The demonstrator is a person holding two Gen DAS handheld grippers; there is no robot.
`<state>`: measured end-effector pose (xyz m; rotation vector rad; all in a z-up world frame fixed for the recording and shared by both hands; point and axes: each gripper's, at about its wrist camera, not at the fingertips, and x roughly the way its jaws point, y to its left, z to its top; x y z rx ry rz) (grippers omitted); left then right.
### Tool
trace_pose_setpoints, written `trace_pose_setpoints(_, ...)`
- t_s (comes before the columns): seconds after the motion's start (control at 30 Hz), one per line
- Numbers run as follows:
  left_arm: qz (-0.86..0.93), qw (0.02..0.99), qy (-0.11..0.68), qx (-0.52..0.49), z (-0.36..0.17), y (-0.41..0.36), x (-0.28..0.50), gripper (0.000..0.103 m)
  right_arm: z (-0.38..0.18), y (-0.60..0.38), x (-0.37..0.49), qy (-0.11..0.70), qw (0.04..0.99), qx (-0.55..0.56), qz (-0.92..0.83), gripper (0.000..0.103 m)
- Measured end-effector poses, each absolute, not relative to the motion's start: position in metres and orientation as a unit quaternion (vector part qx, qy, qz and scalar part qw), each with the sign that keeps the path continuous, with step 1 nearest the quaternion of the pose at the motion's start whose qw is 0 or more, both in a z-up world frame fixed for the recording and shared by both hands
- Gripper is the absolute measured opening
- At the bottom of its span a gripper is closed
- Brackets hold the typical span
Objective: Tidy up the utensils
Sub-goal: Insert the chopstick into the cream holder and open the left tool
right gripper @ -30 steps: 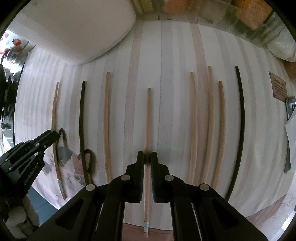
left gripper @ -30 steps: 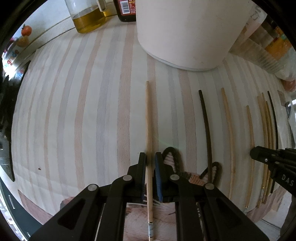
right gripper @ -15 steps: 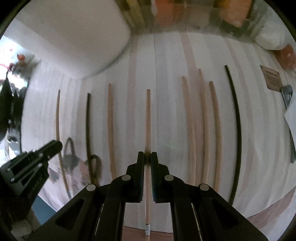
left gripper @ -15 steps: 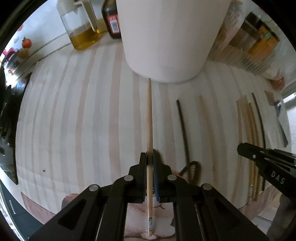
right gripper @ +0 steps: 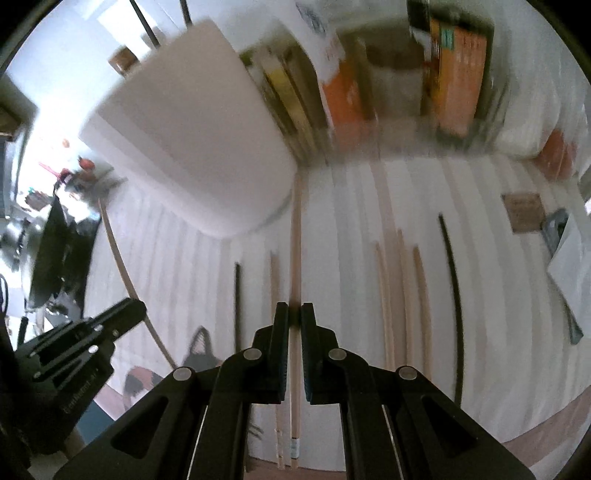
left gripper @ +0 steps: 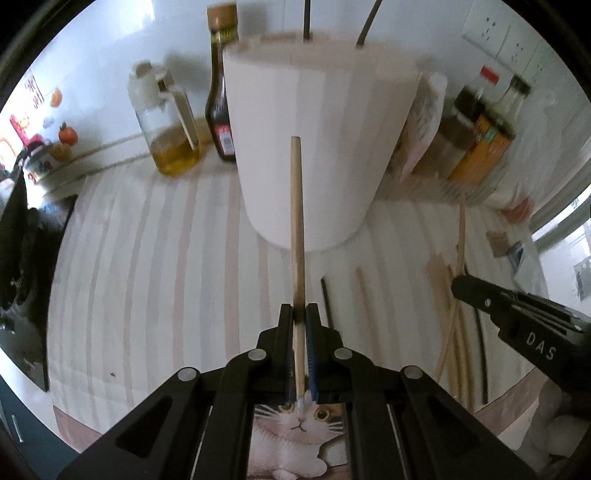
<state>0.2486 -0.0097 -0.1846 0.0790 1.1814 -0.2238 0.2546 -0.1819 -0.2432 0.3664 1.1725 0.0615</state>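
Both of your tongs have just come up off the tabletop (left gripper: 140, 280), and each carries a chopstick with it. Your left tongs (left gripper: 299, 314) are pinching a pale wooden chopstick (left gripper: 297, 221) that a second ago lay flat on the striped cloth; now it points up and away in front of the white holder (left gripper: 314, 147), its tip short of the rim. Your right tongs (right gripper: 294, 314) are likewise clamped on another wooden chopstick (right gripper: 295, 240), lifted clear of the row and aimed toward the holder's base.

So the pickup is done and the carry has begun. Two dark sticks (left gripper: 306, 18) already stand in the holder at the tabletop's far edge. The remaining chopsticks (right gripper: 417, 295), pale and dark, lie side by side toward the near right corner. By my reading, you next need to raise each tip above the rim before releasing.
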Motion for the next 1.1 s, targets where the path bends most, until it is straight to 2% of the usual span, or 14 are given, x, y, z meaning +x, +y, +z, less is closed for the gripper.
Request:
trace_pose_setpoints(0.27,-0.116,0.861,0.495,0.009,-0.115,-0.001,0.254,0.004,-0.166,-0.188,0.273,0.451,0.877,0.160,0.032,0.006)
trace_pose_setpoints(0.4,-0.129,0.881,0.456,-0.016,-0.063,0.004,0.263,0.004,-0.119,-0.190,0.285,0.401,0.899,0.170,0.047,0.006)
trace_pose_setpoints(0.7,-0.133,0.917,0.372,-0.051,0.032,0.006,0.328,0.004,-0.010,-0.187,0.340,0.298,0.936,0.169,0.078,0.006)
trace_pose_setpoints(0.87,-0.127,0.923,0.361,-0.048,0.041,0.004,0.365,0.004,0.003,-0.183,0.383,0.274,0.945,0.168,0.062,0.006)
trace_pose_setpoints(1.1,-0.122,0.914,0.385,-0.044,0.017,0.003,0.412,0.002,-0.018,-0.178,0.434,0.269,0.949,0.158,0.039,0.006)
